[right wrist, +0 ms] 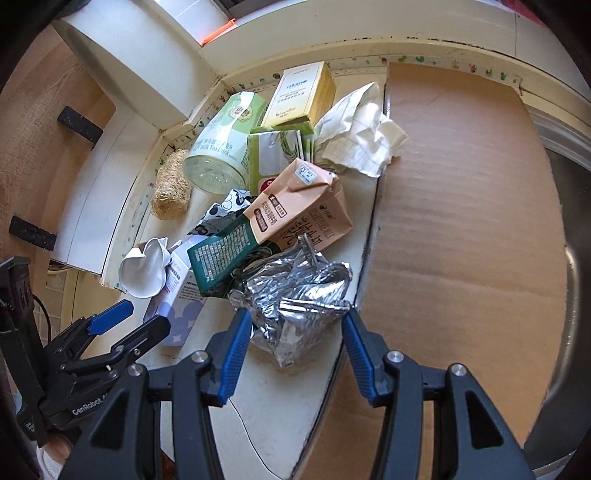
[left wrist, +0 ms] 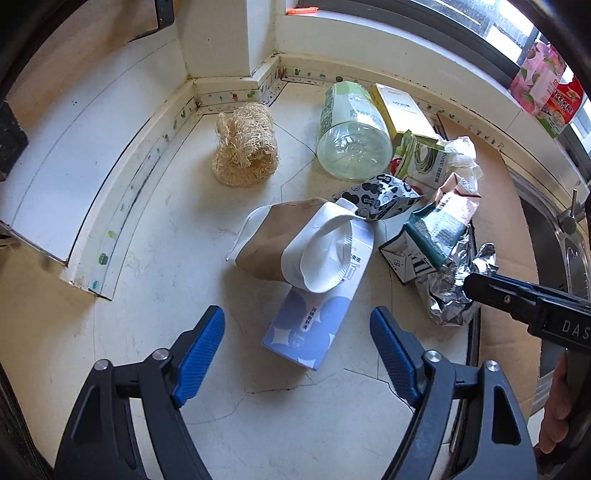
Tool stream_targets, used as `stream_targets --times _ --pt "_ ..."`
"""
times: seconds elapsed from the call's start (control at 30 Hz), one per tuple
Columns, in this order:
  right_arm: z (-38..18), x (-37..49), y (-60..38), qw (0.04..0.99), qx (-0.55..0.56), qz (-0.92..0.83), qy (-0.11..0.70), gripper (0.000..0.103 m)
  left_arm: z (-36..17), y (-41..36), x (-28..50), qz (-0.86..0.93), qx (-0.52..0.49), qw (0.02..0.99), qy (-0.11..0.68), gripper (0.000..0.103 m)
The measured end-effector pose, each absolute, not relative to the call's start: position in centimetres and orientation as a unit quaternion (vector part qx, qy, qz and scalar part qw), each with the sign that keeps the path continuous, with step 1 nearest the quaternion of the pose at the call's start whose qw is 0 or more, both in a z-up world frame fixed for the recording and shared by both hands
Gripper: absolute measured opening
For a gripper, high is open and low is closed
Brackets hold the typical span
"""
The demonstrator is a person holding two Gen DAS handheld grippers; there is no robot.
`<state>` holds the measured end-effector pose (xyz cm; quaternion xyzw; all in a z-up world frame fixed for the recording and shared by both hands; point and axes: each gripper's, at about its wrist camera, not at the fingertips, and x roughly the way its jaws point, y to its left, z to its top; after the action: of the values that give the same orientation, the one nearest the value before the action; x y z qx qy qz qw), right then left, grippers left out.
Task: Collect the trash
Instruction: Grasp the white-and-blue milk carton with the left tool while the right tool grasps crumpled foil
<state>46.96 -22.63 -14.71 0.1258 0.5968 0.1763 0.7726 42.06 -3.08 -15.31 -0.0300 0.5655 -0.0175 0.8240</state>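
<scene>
A pile of trash lies on the white counter (left wrist: pixel 155 258). My left gripper (left wrist: pixel 297 325) is open, its jaws on either side of the near end of a blue and white carton (left wrist: pixel 314 325); a crushed paper cup (left wrist: pixel 295 247) lies on the carton. My right gripper (right wrist: pixel 293 325) is open around the near part of a crumpled silver foil bag (right wrist: pixel 295 299), which also shows in the left wrist view (left wrist: pixel 454 284). Behind lie a peach and green milk carton (right wrist: pixel 291 214), a clear plastic bottle (left wrist: pixel 351 133), a yellow box (right wrist: pixel 299 96) and crumpled white paper (right wrist: pixel 362 136).
A loofah sponge (left wrist: pixel 245 147) sits near the back corner. Flat cardboard (right wrist: pixel 461 221) covers the counter to the right, beside a steel sink (right wrist: pixel 569 258). A wall column (left wrist: pixel 225 33) and window sill with cartons (left wrist: pixel 543 81) bound the back.
</scene>
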Motion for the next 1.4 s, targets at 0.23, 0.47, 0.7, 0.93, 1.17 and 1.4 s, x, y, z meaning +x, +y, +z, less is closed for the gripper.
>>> stream_targets --times 0.23,0.47,0.7,0.93,1.17,1.4 --pt "-15.7 47.5 -22.2 0.769 0.136 0.174 0.6 0.051 -16.4 -2.9 43.0 -0.024 -0.045 0.817 0.575 0.053" --pt "-15.5 47.0 -22.4 0.774 0.141 0.172 0.592 0.041 -16.2 -3.6 42.5 -0.029 -0.041 0.818 0.574 0.034" --pt "-15.0 45.6 -22.1 0.779 0.134 0.175 0.587 0.041 -14.6 -3.6 40.4 -0.039 -0.049 0.822 0.565 0.033" --pt "-14.3 43.1 -21.5 0.782 0.13 0.18 0.583 0.04 -12.8 -3.3 37.5 -0.057 -0.061 0.826 0.558 0.033" --pt "-12.9 39.7 -21.1 0.787 0.125 0.183 0.575 0.04 -11.4 -2.5 33.4 -0.069 -0.062 0.829 0.552 0.033" --pt "-11.1 35.5 -20.1 0.798 0.116 0.181 0.564 0.04 -10.4 -1.2 29.2 -0.078 -0.061 0.832 0.546 0.033"
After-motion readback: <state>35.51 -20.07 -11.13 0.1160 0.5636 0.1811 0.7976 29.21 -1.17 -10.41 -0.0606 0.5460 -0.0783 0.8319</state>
